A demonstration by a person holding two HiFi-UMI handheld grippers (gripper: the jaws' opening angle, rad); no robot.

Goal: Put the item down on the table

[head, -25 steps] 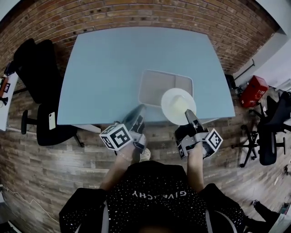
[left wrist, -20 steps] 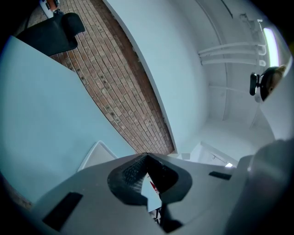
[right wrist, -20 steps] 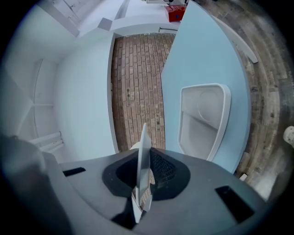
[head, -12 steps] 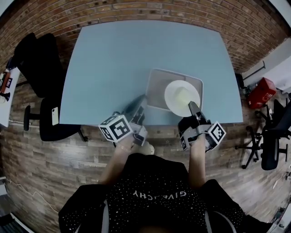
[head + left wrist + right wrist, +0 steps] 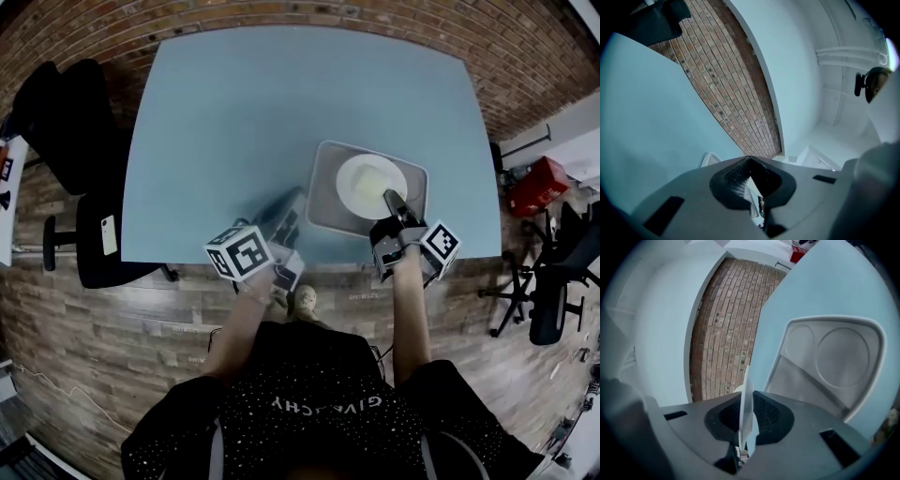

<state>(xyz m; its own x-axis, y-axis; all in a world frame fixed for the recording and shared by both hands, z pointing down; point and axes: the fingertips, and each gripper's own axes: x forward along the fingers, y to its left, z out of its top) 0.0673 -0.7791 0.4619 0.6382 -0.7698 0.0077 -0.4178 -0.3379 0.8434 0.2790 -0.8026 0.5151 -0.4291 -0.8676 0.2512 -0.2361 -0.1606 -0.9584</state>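
Observation:
A white round plate [image 5: 371, 185] hangs flat over a grey compartment tray [image 5: 323, 202] near the front edge of the blue table [image 5: 234, 112]. My right gripper [image 5: 393, 202] is shut on the plate's near rim. In the right gripper view the plate [image 5: 746, 394] shows edge-on between the jaws, with the tray [image 5: 834, 362] beside it. Whether the plate touches the tray I cannot tell. My left gripper [image 5: 289, 214] sits at the table's front edge, left of the tray, shut with nothing in it; its jaws [image 5: 749, 160] meet at the tip.
Black office chairs [image 5: 66, 122] stand left of the table, one with a phone [image 5: 109, 234] on its seat. A red box [image 5: 534, 183] and more chairs [image 5: 558, 281] are at the right. A brick wall runs behind the table. The tray's corner [image 5: 708, 159] shows in the left gripper view.
My right gripper has carried the plate forward from past the table's front edge to over the tray. The left gripper moved forward a little, staying shut.

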